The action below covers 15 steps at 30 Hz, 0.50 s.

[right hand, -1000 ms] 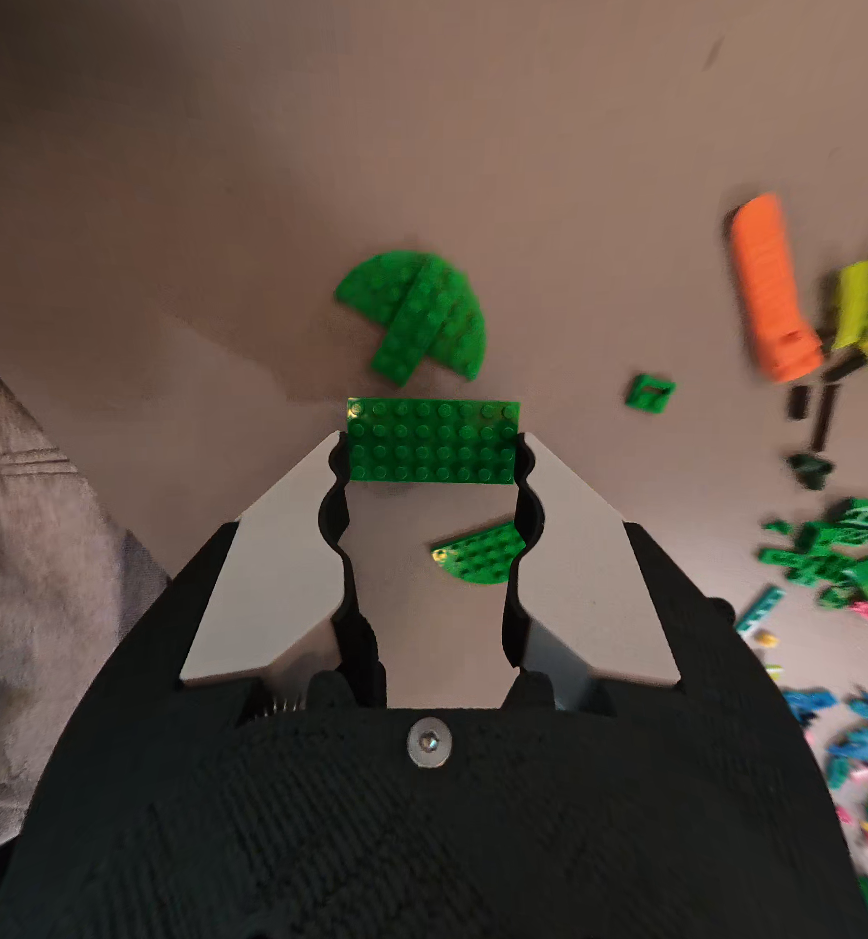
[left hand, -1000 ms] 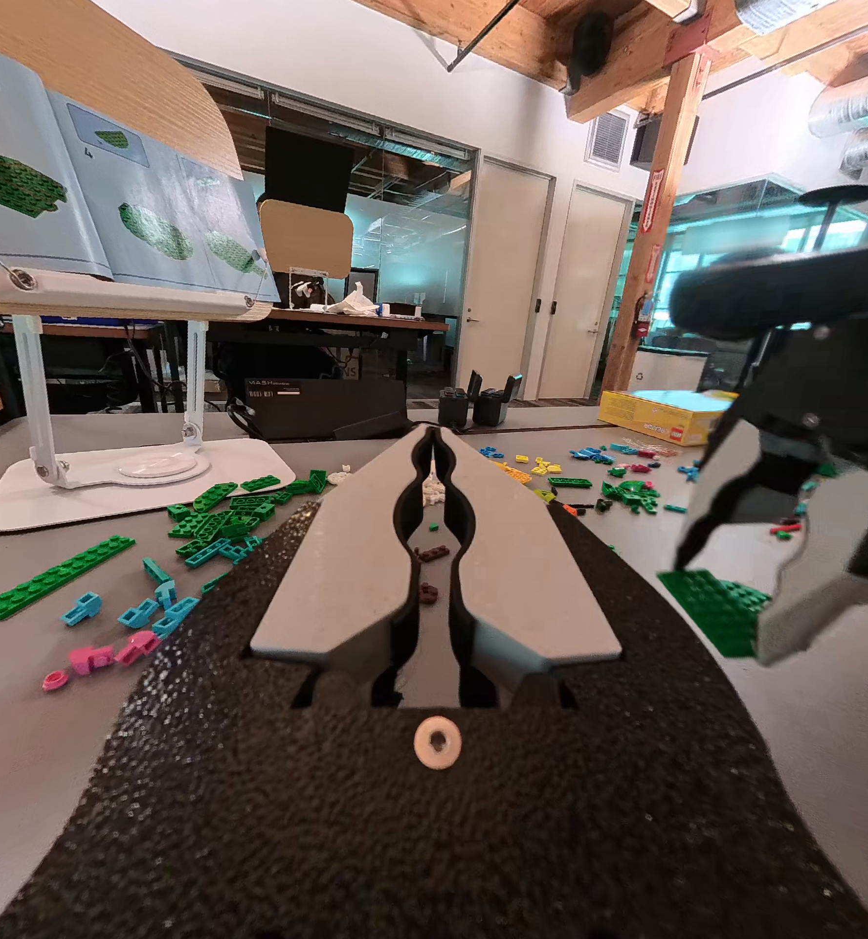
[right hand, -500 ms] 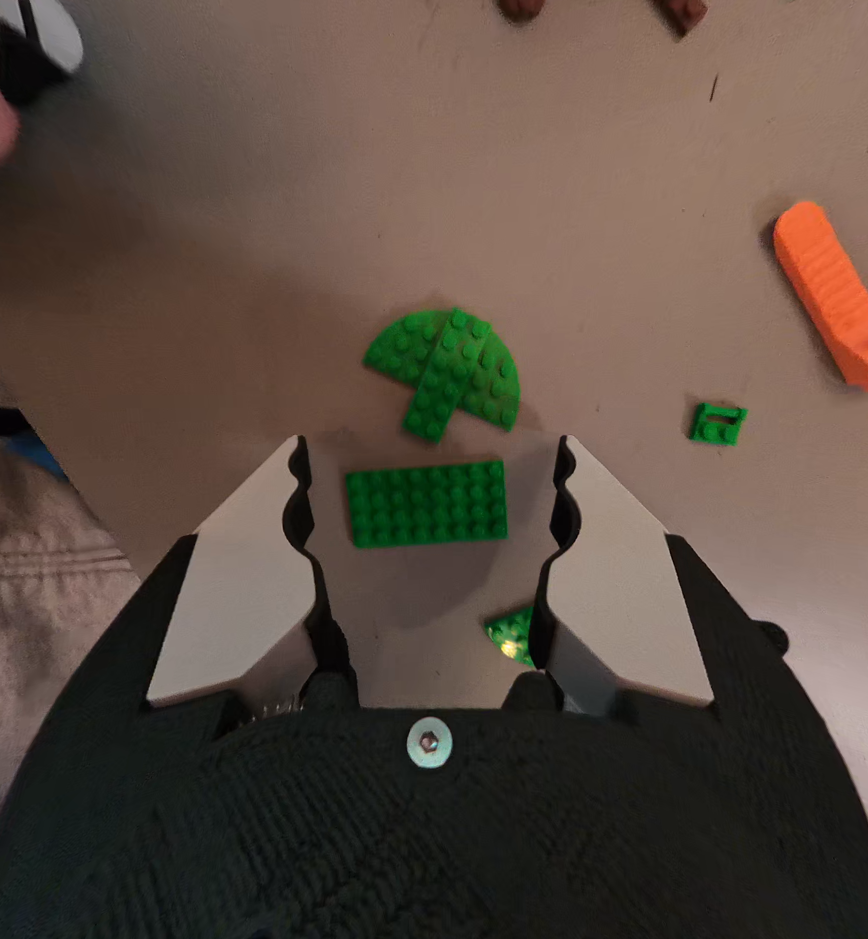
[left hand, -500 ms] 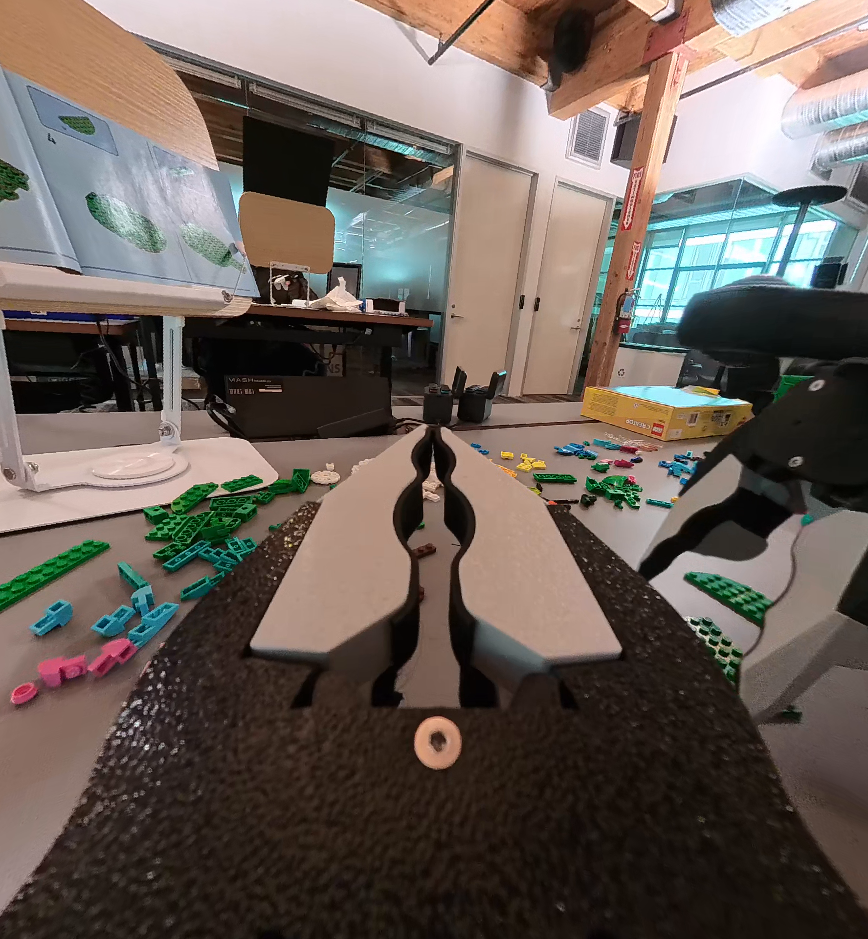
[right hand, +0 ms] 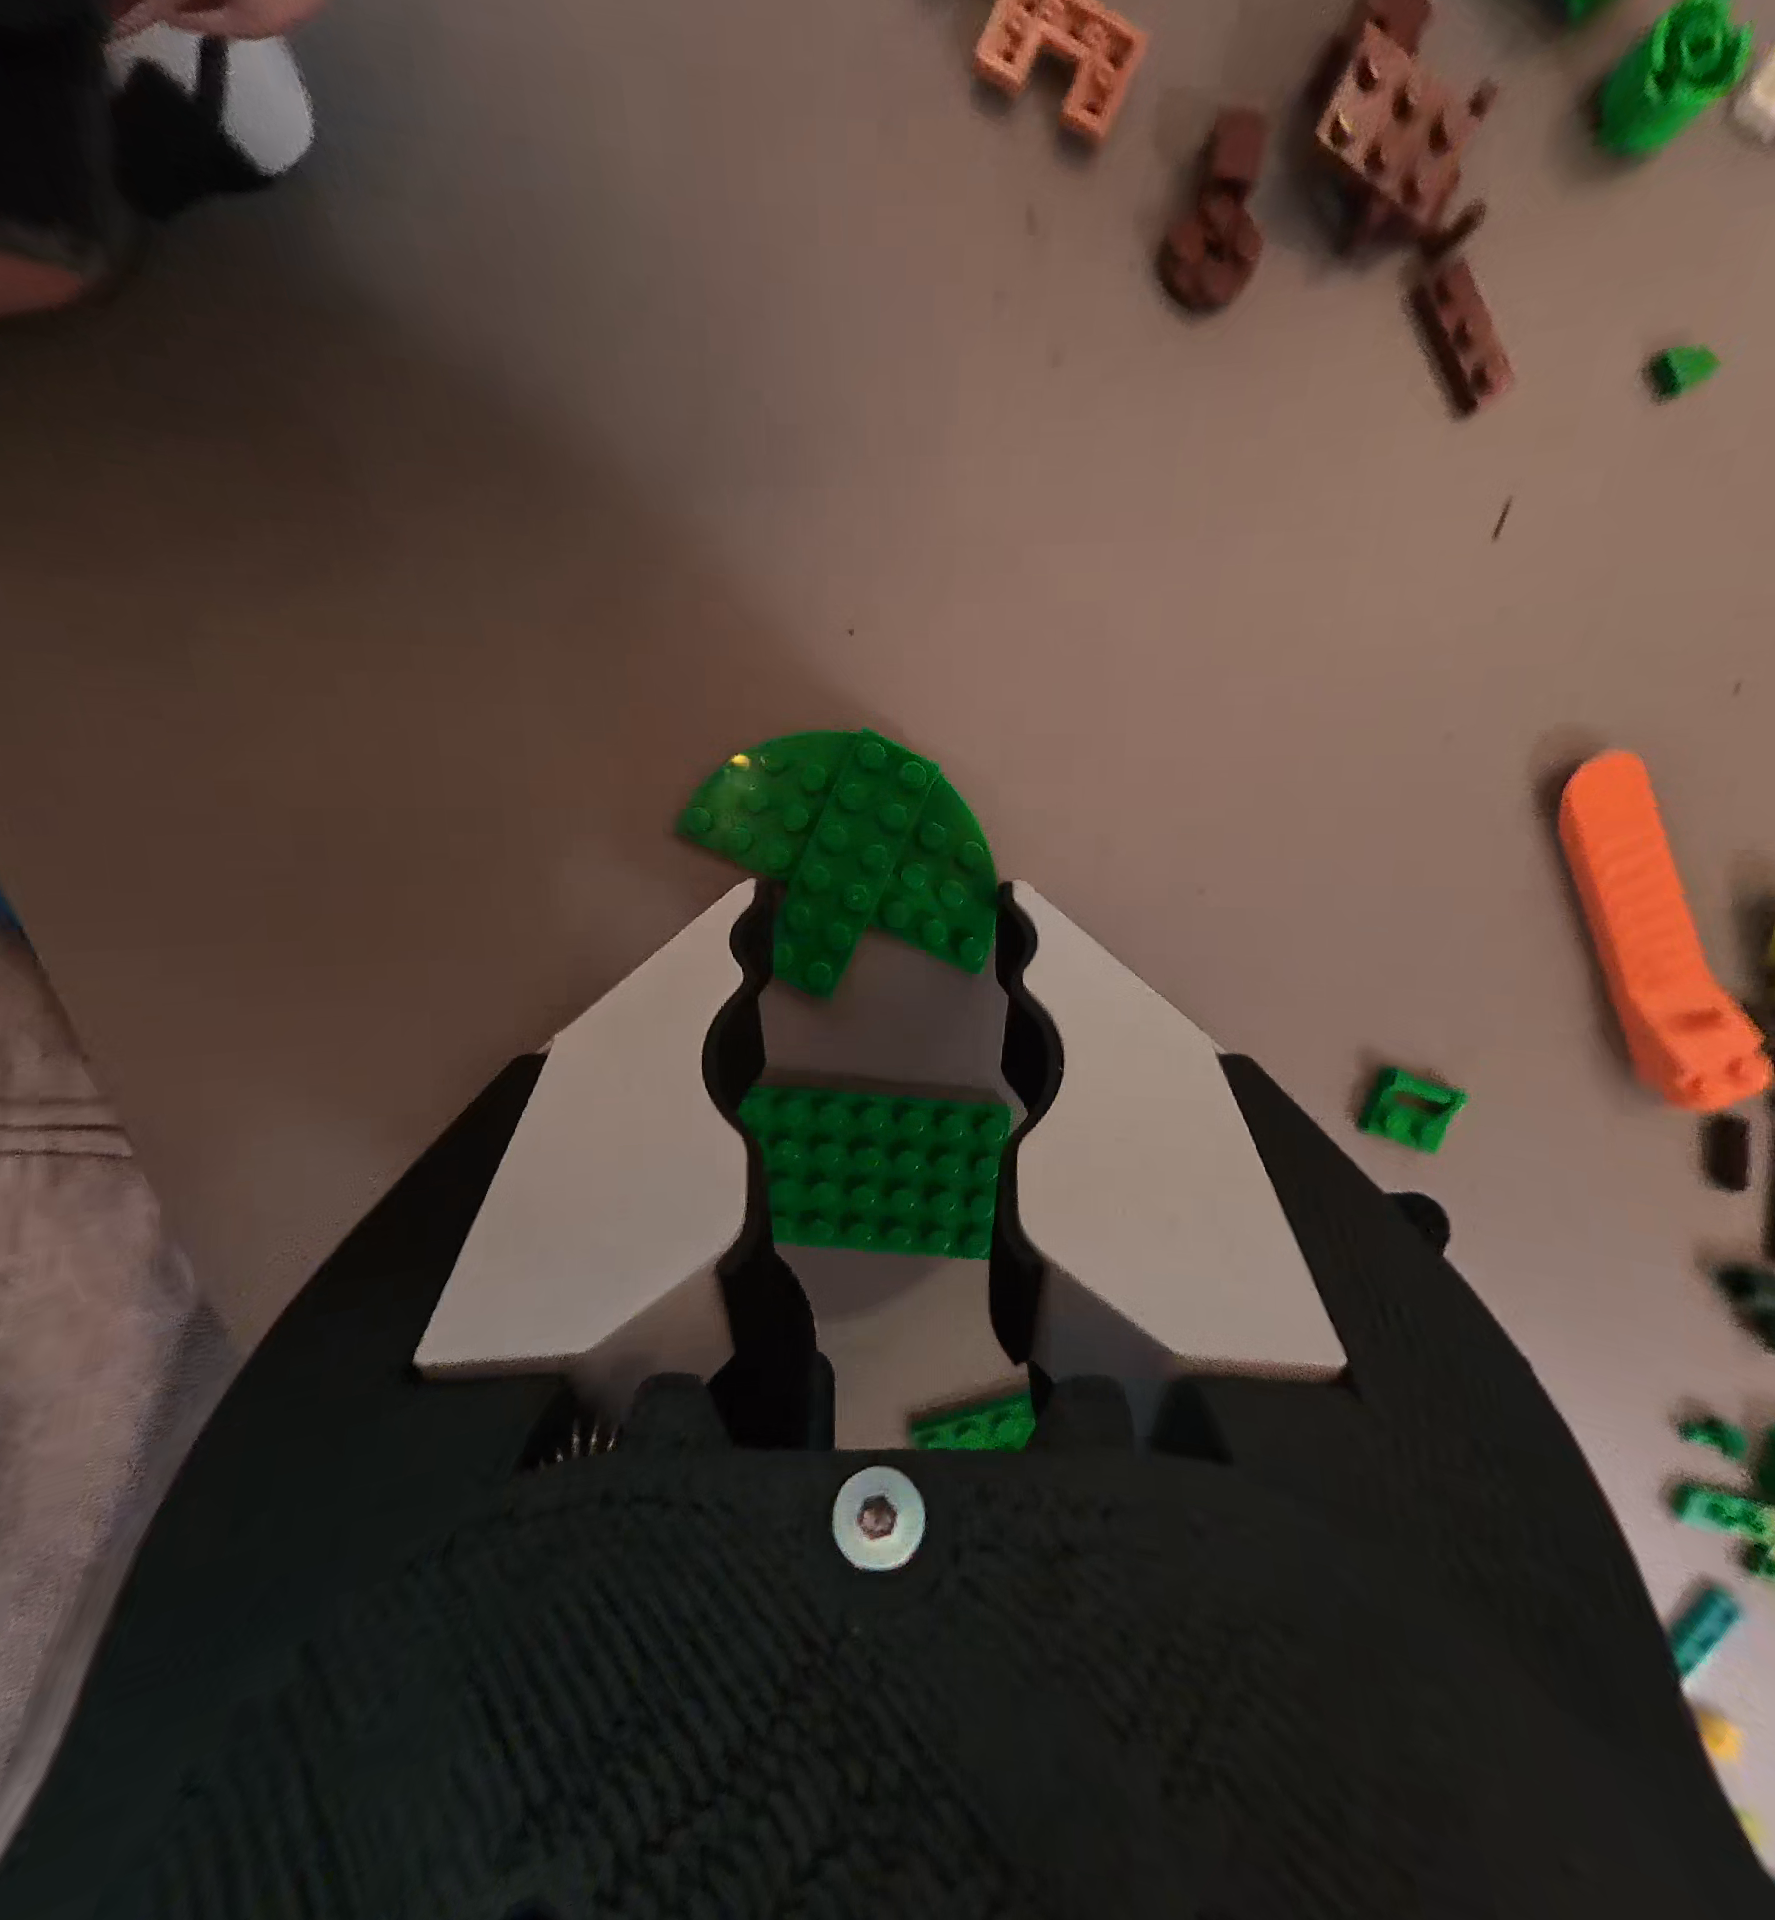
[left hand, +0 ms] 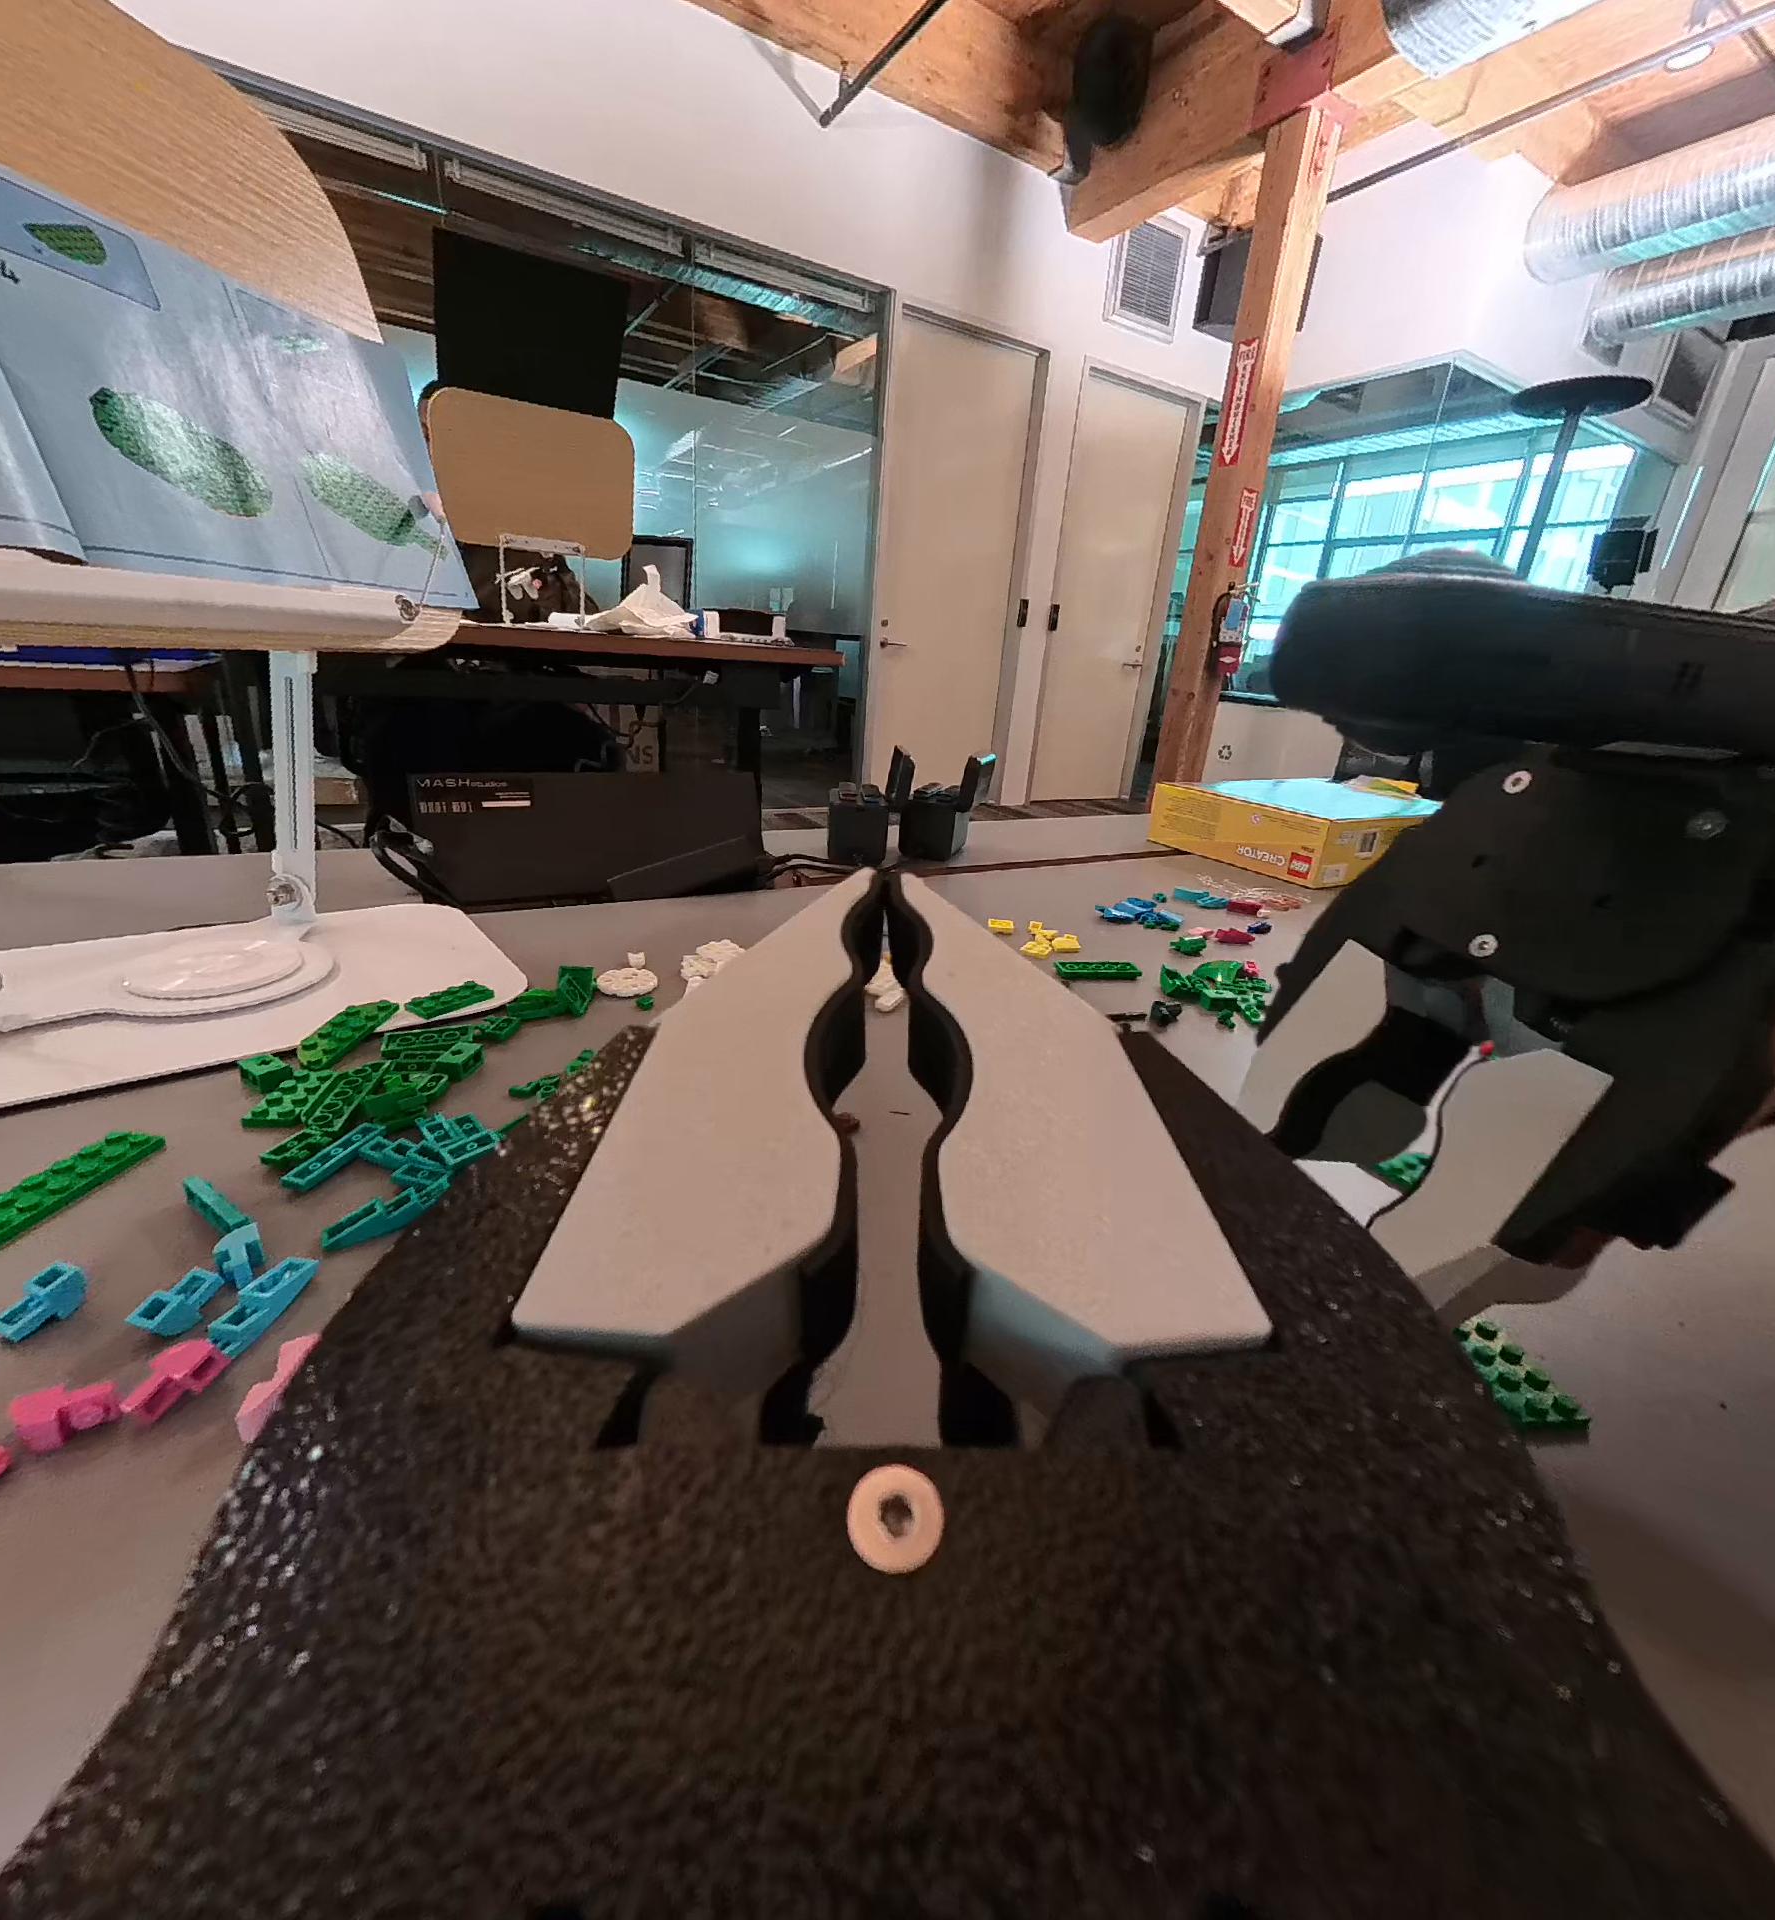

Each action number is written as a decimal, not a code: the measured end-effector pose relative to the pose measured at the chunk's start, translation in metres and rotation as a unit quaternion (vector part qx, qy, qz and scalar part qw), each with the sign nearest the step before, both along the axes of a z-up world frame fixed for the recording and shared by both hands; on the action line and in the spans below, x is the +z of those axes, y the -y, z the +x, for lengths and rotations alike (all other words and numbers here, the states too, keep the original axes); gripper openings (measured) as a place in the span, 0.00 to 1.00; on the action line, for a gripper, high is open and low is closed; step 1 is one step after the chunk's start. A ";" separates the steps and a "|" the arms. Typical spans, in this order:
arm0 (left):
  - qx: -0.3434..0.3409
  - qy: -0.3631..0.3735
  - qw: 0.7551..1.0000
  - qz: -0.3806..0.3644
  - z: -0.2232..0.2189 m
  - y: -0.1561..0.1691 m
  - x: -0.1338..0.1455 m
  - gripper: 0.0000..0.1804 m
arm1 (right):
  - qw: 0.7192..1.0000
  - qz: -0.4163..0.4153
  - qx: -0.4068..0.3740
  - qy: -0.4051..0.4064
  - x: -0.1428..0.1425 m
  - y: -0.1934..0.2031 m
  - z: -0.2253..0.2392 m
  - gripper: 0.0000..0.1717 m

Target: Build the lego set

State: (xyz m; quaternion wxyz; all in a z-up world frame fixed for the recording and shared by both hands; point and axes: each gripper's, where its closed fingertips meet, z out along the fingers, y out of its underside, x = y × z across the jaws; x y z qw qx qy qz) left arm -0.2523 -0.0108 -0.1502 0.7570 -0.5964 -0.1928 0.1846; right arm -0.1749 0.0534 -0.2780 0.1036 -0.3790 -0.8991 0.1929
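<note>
Now right gripper fingers have narrowed from wide open, tips flanking the green half-round studded plate assembly; firm grip or not, cannot tell. Green rectangular studded plate, let go, lies farther back between fingers. Left gripper stays clenched, empty.

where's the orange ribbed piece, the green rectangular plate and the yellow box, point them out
orange ribbed piece (right hand: 1641, 925), right wrist view, middle of its ribbed top
green rectangular plate (right hand: 878, 1169), right wrist view, studded centre, between the fingers
yellow box (left hand: 1278, 847), left wrist view, its yellow front side
</note>
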 end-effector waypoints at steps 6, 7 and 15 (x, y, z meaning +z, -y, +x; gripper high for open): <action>-0.003 -0.003 1.000 -0.001 0.001 -0.001 0.000 0.00 | 1.000 0.017 -0.018 0.011 0.000 -0.008 0.004 0.29; -0.004 -0.003 1.000 -0.001 0.001 -0.001 0.000 0.00 | 0.999 0.006 -0.038 0.029 -0.001 -0.008 0.008 0.29; -0.010 0.001 1.000 -0.005 0.002 -0.003 -0.002 0.00 | 0.999 0.002 -0.032 0.023 -0.001 -0.001 0.014 0.12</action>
